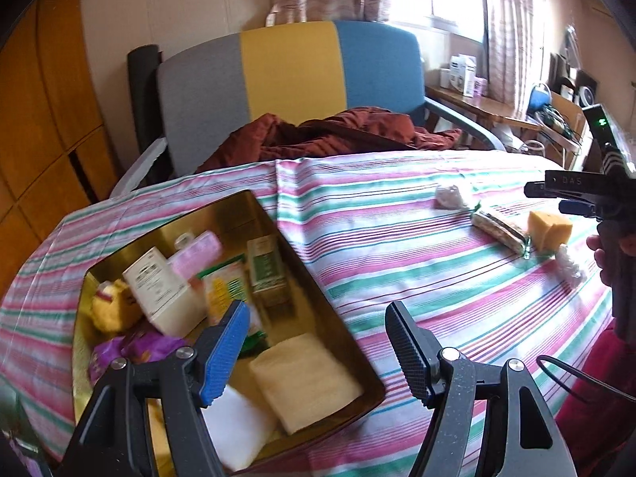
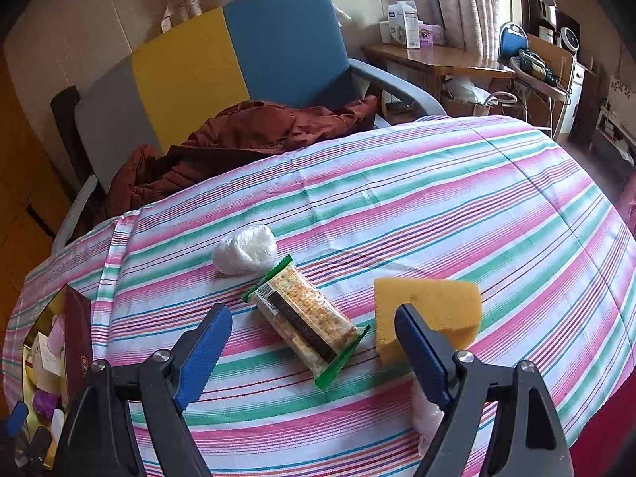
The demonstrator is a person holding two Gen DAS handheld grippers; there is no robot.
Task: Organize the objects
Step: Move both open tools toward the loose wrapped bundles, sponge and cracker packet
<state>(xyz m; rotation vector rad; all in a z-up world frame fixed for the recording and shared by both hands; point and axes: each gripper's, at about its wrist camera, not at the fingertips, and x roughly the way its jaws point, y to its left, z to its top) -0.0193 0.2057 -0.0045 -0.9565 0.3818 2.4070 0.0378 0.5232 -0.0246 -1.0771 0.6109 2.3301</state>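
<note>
Cracker packet [image 2: 306,320], clear wrap with green crimped ends, lies flat between the empty, open right tool [image 2: 314,342] fingers.

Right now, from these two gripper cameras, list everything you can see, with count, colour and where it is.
Box: one, gold inside, left on the cloth, filled with small packets.
Tablecloth: one, pink, green and white stripes, covers the table.
Cracker pack: one, green-edged wrapper, centre of the cloth.
Sponge: one, yellow, right of the cracker pack.
Plastic-wrapped bundles: two, white, one behind the crackers, one near the right gripper.
Chair: one, grey, yellow and blue, behind the table.
Jacket: one, rust brown, on the chair.
Left gripper: open, over the box's edge.
Right gripper: open, above the crackers.
</note>
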